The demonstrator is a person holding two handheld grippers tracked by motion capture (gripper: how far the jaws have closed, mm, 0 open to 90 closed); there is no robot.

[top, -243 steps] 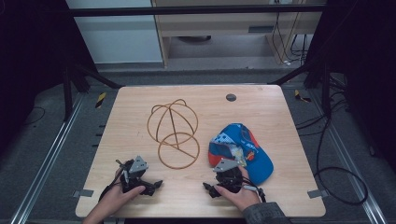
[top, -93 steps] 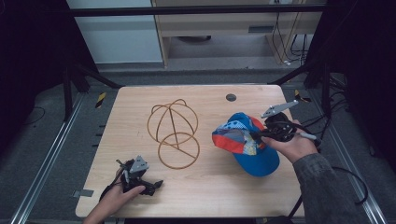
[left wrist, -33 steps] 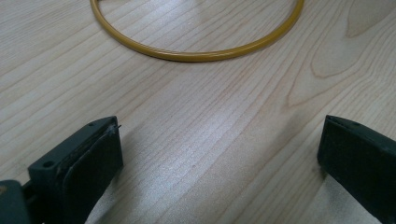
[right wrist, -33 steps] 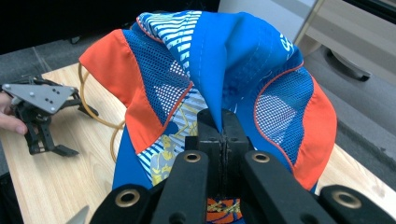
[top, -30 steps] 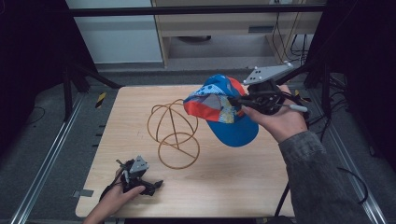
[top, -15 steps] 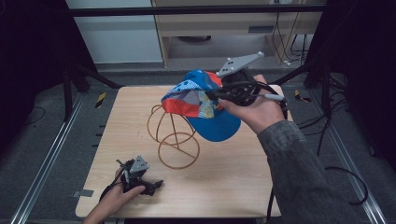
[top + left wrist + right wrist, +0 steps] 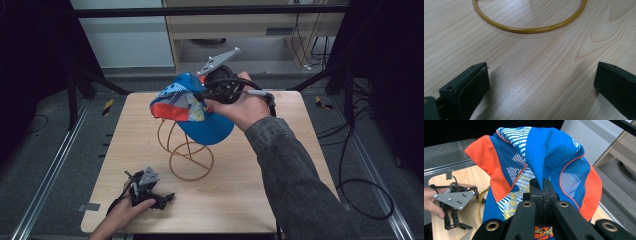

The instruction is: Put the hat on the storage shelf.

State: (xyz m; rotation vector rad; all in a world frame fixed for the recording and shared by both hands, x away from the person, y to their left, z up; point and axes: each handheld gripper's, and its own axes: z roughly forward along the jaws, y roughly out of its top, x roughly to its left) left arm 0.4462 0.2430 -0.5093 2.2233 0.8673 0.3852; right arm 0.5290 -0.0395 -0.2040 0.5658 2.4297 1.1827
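A blue, orange and patterned cap [image 7: 192,102] hangs in the air over the top of a gold wire hat stand [image 7: 186,150] at the table's middle. My right gripper [image 7: 206,95] is shut on the cap's crown fabric [image 7: 549,152], its jaws pressed together on a fold. My left gripper [image 7: 167,197] rests on the table near the front left edge, open with nothing between its jaws; the stand's ring base [image 7: 529,28] lies just ahead of it. The left gripper [image 7: 457,226] also appears at the lower left of the right gripper view.
The light wooden table [image 7: 280,180] has bare room to the right of the stand and along the front. A small dark hole [image 7: 247,94] sits near the far edge. Dark frame posts and cables surround the table.
My right gripper has lifted the cap from the table's right side and carried it left and up, until it hangs over the wire stand. The left gripper has stayed put.
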